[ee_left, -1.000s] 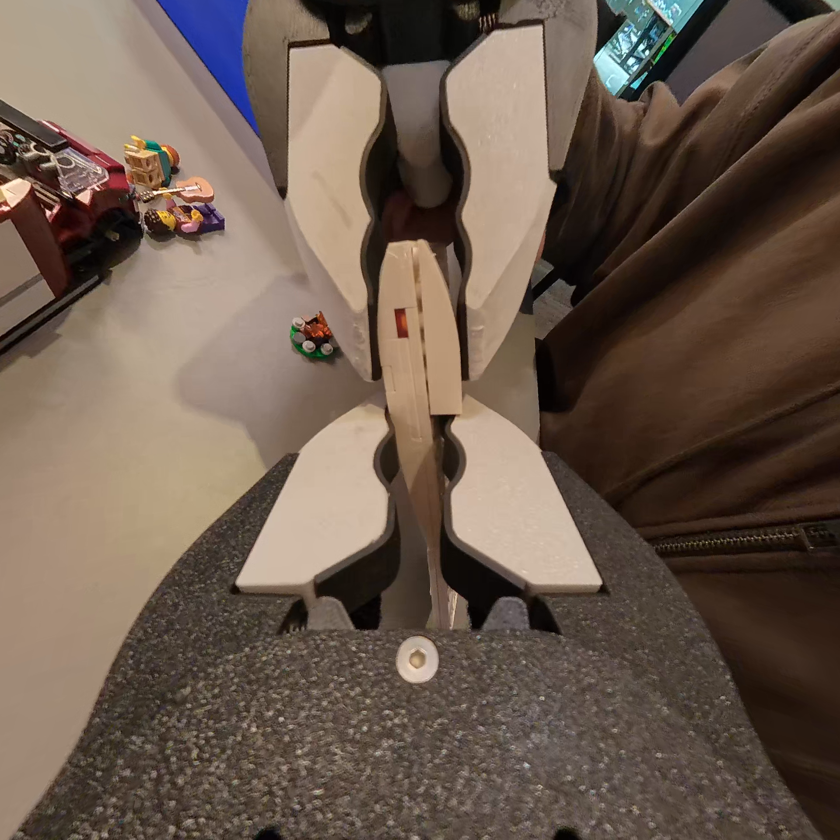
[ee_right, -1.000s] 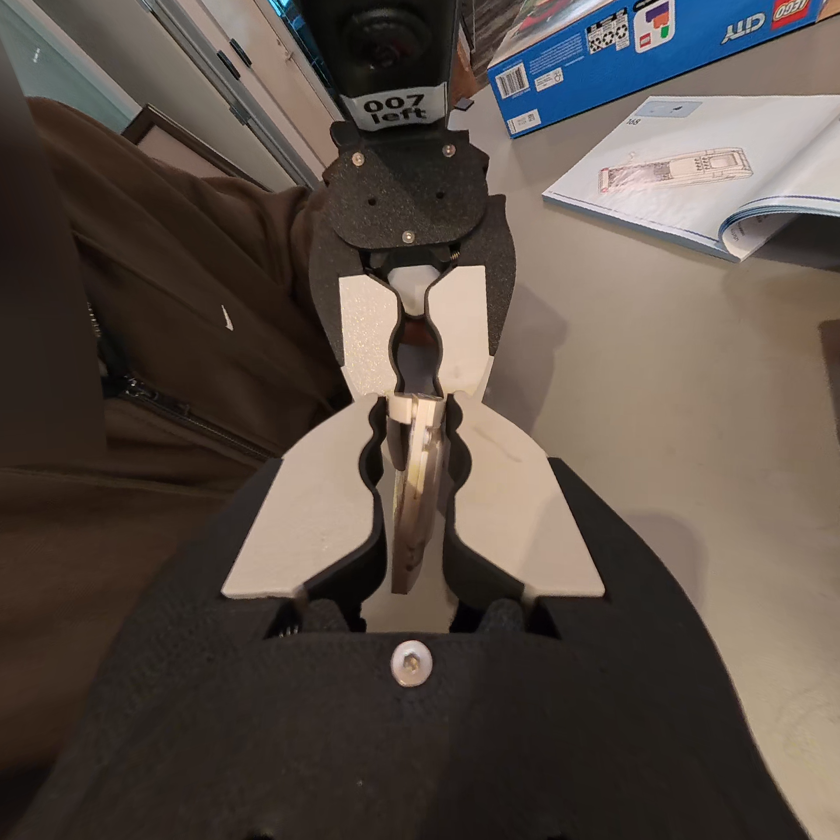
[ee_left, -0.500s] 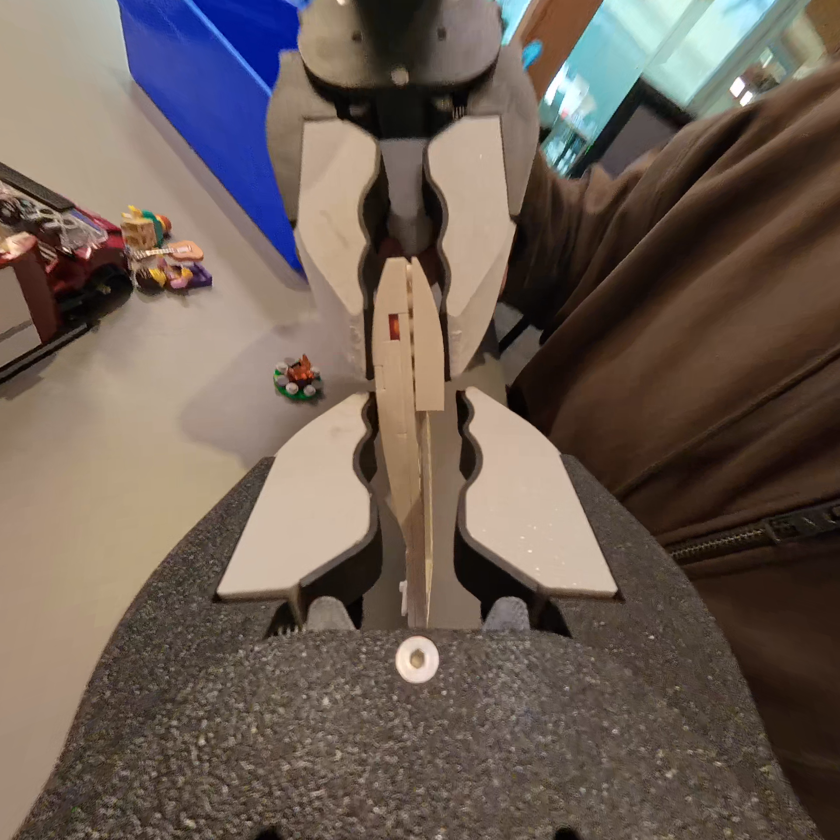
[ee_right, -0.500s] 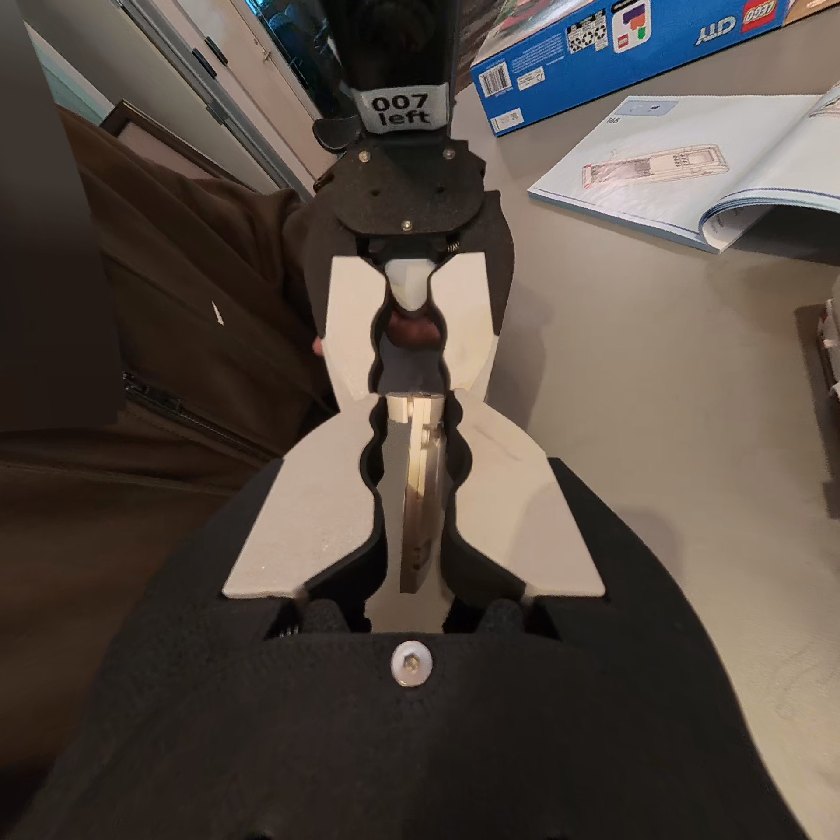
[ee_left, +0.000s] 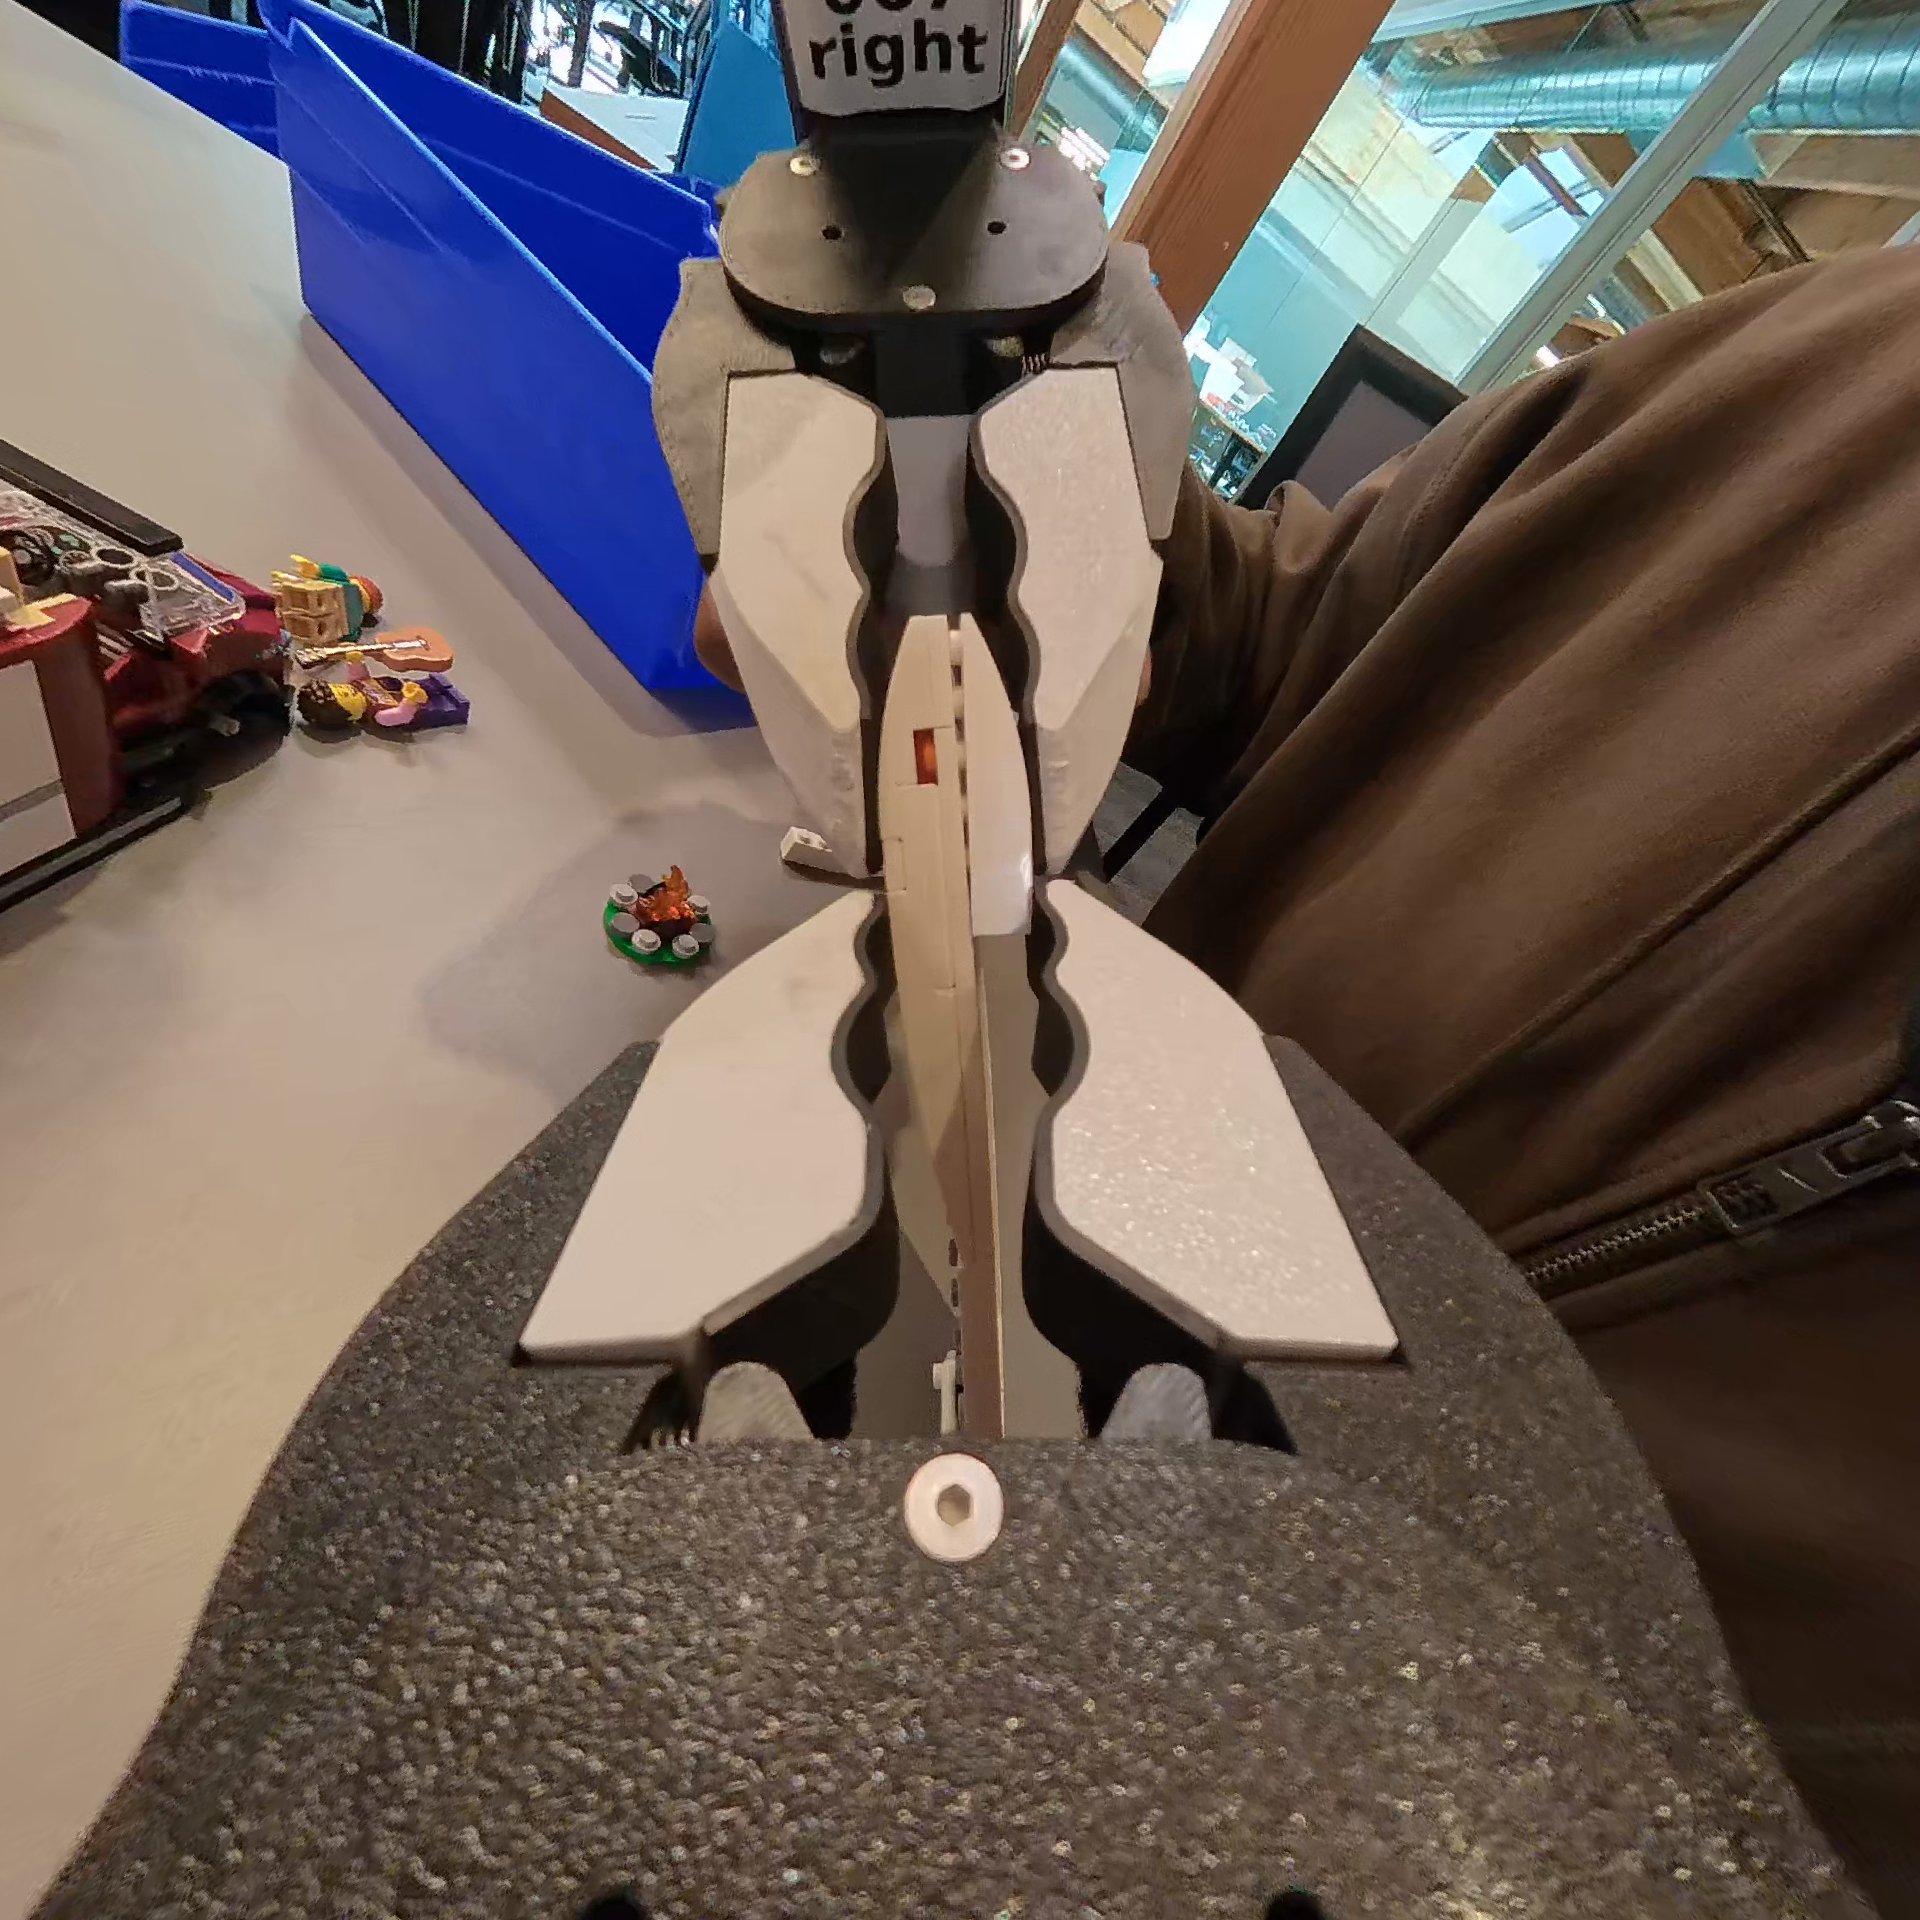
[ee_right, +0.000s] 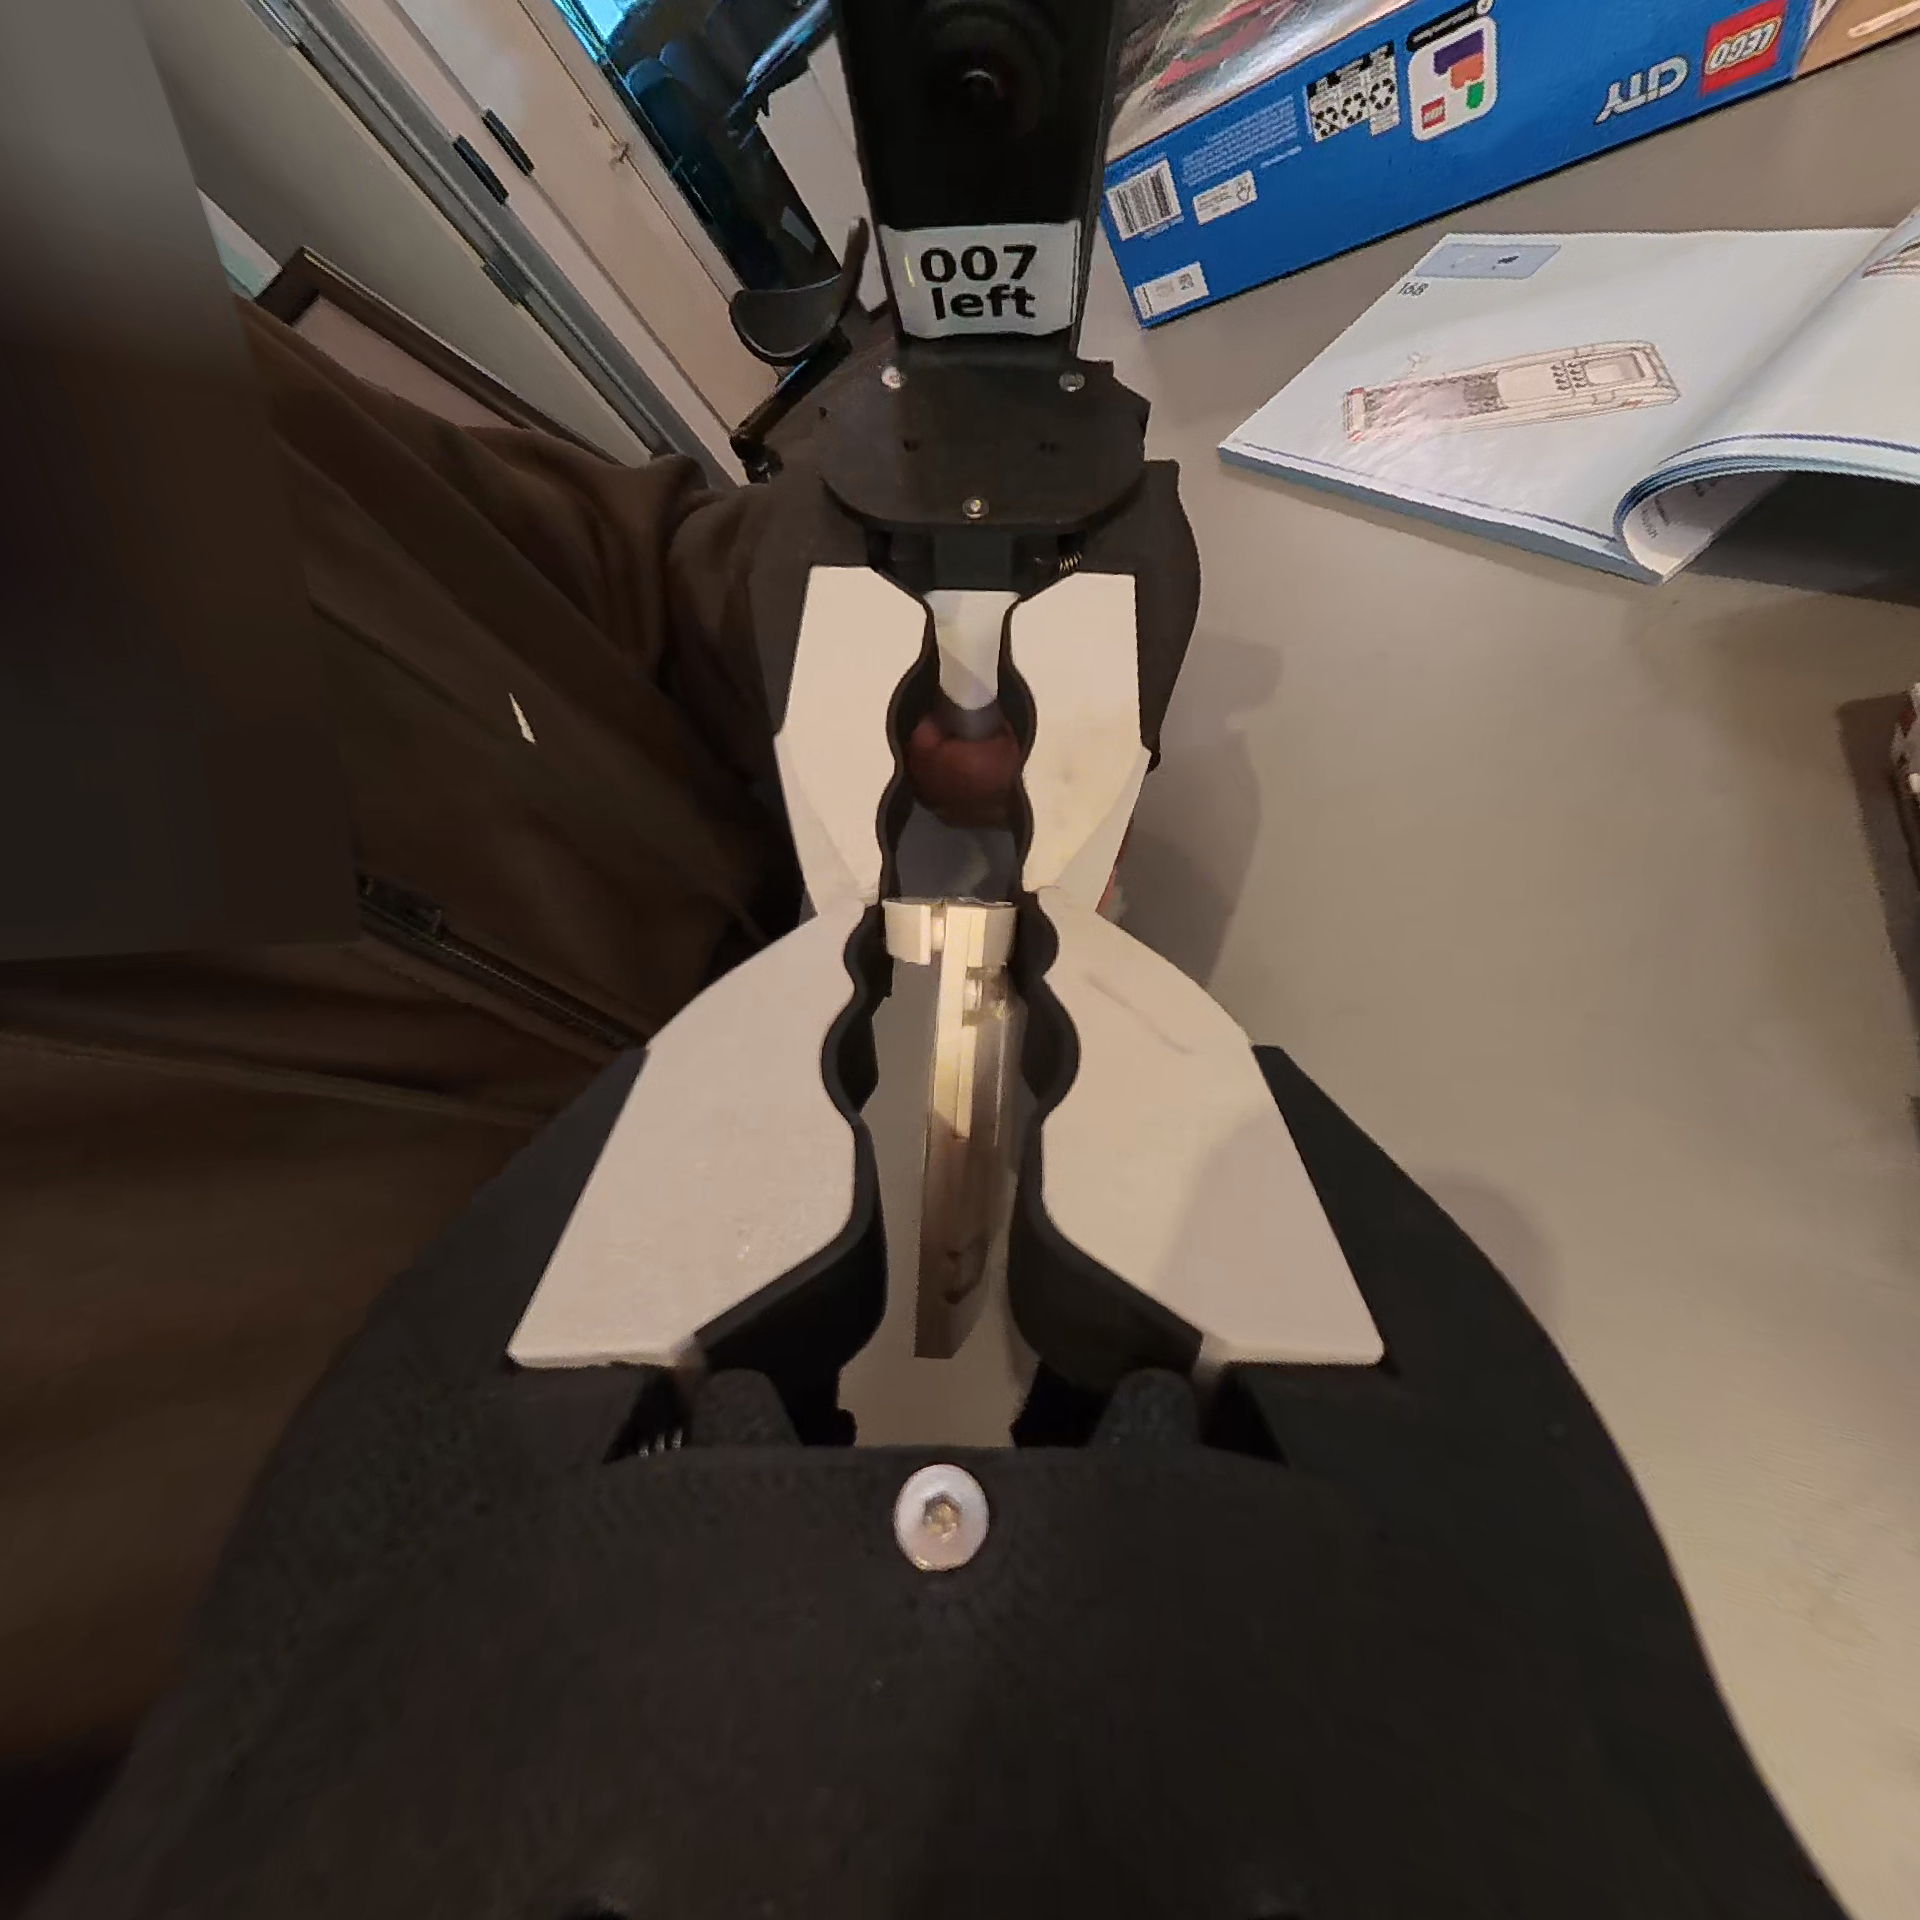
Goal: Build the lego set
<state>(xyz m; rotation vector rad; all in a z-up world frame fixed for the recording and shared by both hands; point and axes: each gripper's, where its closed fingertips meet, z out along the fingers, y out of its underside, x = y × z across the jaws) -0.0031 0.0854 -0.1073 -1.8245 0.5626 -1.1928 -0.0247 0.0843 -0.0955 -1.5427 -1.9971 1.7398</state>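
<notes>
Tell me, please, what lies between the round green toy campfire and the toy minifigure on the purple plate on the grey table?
Nothing: in the left wrist view, only bare grey table separates the campfire from the minifigure.

Both grippers (ee_left: 951, 914) (ee_right: 951, 925) have speckled black shells, white wavy-edged fingers (ee_left: 748, 1174), a pale centre screw (ee_left: 953, 1503) and labelled stems; the person wears a brown zipped jacket (ee_left: 1558, 831).
</notes>
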